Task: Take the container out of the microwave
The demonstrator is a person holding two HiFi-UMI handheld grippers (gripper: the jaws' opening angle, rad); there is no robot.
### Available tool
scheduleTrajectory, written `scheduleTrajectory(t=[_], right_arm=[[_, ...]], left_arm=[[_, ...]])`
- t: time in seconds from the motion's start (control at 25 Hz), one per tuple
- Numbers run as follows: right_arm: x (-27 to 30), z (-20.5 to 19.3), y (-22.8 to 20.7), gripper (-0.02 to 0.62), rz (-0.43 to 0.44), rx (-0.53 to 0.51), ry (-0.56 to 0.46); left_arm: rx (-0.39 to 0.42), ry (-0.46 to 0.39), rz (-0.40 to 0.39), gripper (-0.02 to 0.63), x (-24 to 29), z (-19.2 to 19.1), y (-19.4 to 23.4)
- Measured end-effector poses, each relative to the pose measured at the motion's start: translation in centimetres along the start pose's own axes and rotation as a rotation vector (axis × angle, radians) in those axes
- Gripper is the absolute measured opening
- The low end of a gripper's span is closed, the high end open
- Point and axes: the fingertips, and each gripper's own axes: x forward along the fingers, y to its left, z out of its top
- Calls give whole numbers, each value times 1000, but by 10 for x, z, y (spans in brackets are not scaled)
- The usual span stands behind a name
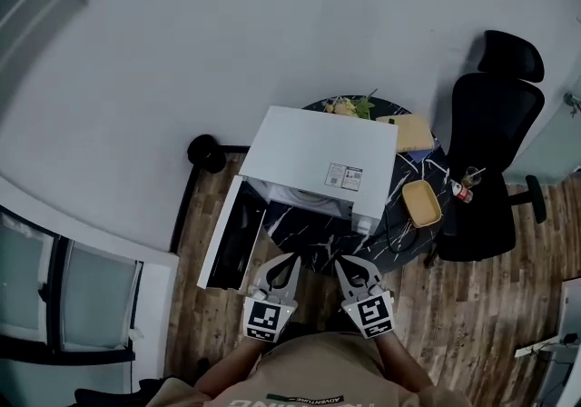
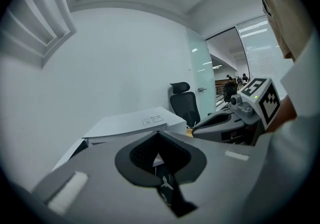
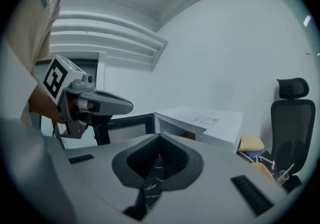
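Observation:
The white microwave (image 1: pixel 318 160) stands on a dark marble table (image 1: pixel 313 233) with its door (image 1: pixel 231 233) swung open to the left. From the head view its cavity is hidden under its top. In the right gripper view a brownish container (image 3: pixel 188 137) shows just inside the cavity of the microwave (image 3: pixel 200 120). My left gripper (image 1: pixel 292 258) and right gripper (image 1: pixel 343 262) hover side by side at the table's near edge, in front of the opening. Both are shut and hold nothing, each with its jaws meeting at the tip (image 2: pixel 158 133) (image 3: pixel 160 136).
A yellow bowl (image 1: pixel 422 202) and a yellow pad (image 1: pixel 413 133) lie on the table to the right of the microwave, with greenery (image 1: pixel 349 106) behind it. A black office chair (image 1: pixel 495 151) stands at the right. A black round object (image 1: pixel 207 153) sits on the floor at the left.

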Motion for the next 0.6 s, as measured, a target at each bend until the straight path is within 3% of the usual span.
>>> scheduleTrajectory(t=[0.36,0.6], right_arm=[[24,10,-12,9,45,21,-16],[30,9,-12,9,60,32,14]], left_arm=[[22,20,22,8,55,3,18],[139,123,-60,8,87,-30,25]])
